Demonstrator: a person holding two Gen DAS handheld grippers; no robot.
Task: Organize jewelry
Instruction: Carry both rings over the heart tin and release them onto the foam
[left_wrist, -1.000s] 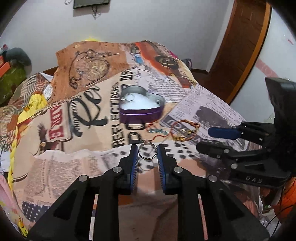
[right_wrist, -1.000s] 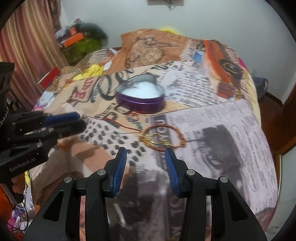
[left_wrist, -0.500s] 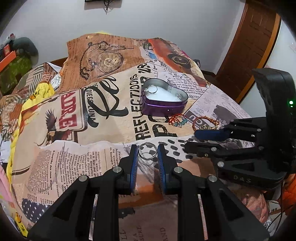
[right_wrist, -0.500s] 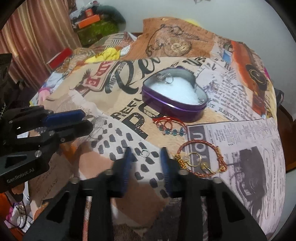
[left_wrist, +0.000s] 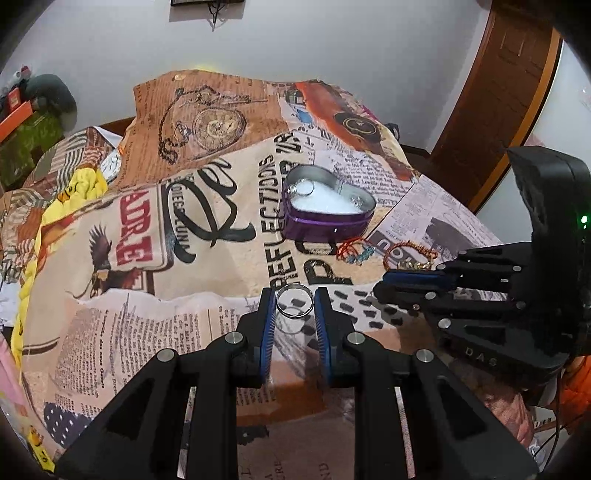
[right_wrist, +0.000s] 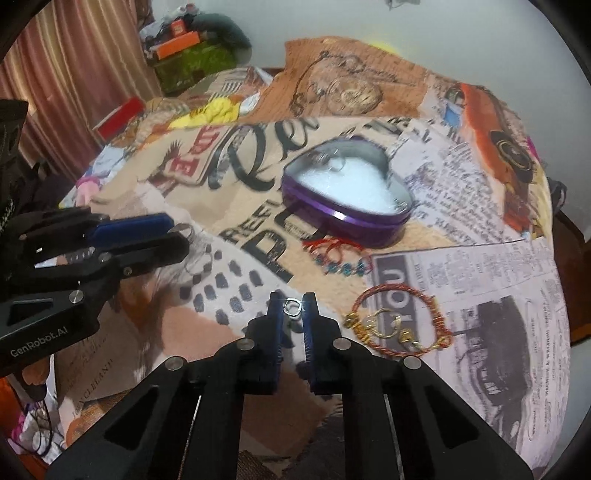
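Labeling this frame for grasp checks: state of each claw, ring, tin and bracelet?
left claw: shut on large silver ring
right claw: shut on small silver ring
heart tin: lid off, rings inside
beaded bracelet: loose on bedspread
red-gold bracelet: loose on bedspread

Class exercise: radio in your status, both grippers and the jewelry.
Left gripper shut on large ring. Right gripper shut on small ring. Heart tin ahead, path clear.

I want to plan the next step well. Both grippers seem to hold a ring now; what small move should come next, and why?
Probably lift the right gripper and carry its small ring toward the purple heart tin. Its pads are shut on the ring, and the open tin already holds rings. The left gripper grips a larger ring and can follow.
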